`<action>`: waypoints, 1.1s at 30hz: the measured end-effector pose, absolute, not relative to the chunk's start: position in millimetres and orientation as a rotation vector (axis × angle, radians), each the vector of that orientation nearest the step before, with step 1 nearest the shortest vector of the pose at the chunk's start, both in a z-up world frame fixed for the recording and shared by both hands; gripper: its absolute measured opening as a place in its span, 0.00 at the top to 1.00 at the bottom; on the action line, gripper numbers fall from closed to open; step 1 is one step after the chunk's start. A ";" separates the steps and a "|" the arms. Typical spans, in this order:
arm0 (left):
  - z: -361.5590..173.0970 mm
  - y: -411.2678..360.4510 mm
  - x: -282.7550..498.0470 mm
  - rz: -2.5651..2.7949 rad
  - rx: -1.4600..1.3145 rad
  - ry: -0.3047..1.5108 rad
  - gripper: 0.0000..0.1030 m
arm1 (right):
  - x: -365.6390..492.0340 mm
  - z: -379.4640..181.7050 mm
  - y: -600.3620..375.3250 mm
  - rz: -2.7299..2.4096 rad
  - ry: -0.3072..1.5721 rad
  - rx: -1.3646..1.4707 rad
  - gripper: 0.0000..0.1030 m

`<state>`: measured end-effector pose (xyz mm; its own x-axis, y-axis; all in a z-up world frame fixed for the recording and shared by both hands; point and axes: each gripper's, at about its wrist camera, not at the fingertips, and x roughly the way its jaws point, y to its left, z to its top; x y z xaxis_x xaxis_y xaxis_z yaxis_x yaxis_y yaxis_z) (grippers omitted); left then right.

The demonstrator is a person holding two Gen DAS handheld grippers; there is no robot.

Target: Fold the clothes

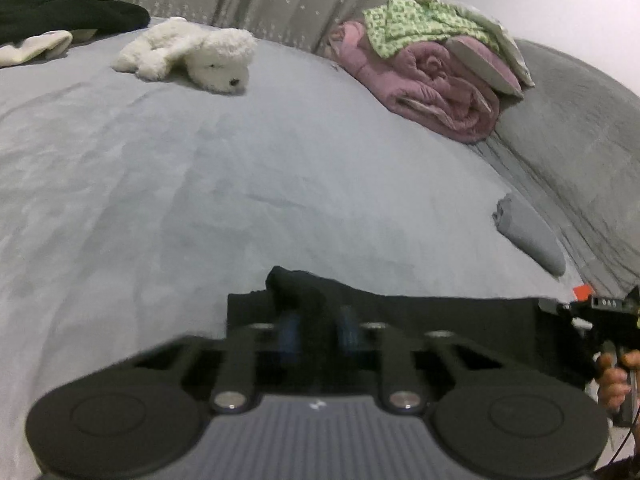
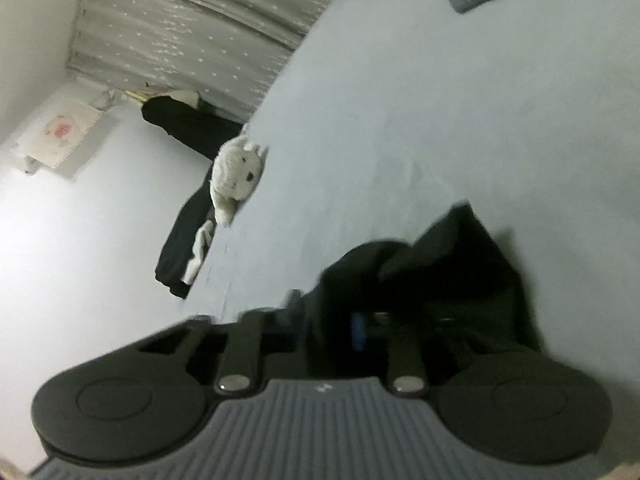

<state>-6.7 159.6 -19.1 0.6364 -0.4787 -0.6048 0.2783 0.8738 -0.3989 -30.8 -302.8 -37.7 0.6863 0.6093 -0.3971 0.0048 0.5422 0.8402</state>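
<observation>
A pale grey bedsheet (image 1: 200, 184) fills the room. At six o'clock on it lies a crumpled black cloth garment (image 1: 400, 316). The left gripper (image 1: 318, 330) tilts downward, jaws pinched on a raised fold. The right gripper (image 2: 370, 330), rolled sideways, has its jaws around bunched black cloth; whether they clamp it I cannot tell.

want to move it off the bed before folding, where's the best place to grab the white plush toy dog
Grip the white plush toy dog around its slim body behind the head, coming from above. It lies flat on the grey bedsheet; the head looks bulkier and rounder, probably harder to pinch.
</observation>
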 end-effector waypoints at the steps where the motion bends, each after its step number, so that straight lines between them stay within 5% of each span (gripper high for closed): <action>1: -18.3 162.7 -5.1 -0.450 -0.317 0.757 0.95 | -29.2 -36.6 -306.4 0.397 0.721 0.955 0.84; 13: -52.2 181.1 24.3 -0.368 -0.633 0.843 0.88 | -9.0 -39.6 -297.0 0.236 0.675 0.732 0.93; 15: -44.5 187.6 19.0 -0.371 -0.664 0.810 0.65 | -15.8 -33.0 -302.2 0.251 0.667 0.758 0.87; 19: -28.4 194.1 3.9 -0.359 -0.640 0.759 0.50 | -23.3 -20.4 -308.0 0.267 0.646 0.781 0.80; 22: -21.4 190.2 -5.1 -0.349 -0.542 0.754 0.50 | -28.5 -10.1 -307.7 0.249 0.623 0.765 0.62; 28: -20.4 175.7 -12.7 -0.377 -0.366 0.791 0.53 | -38.6 10.5 -291.2 0.261 0.607 0.676 0.61; 31: -21.5 169.7 -14.7 -0.370 -0.299 0.808 0.66 | -40.7 16.9 -275.6 0.303 0.645 0.652 0.61; 33: -22.0 167.4 -17.1 -0.373 -0.265 0.820 0.89 | -42.9 17.6 -262.8 0.350 0.688 0.644 0.61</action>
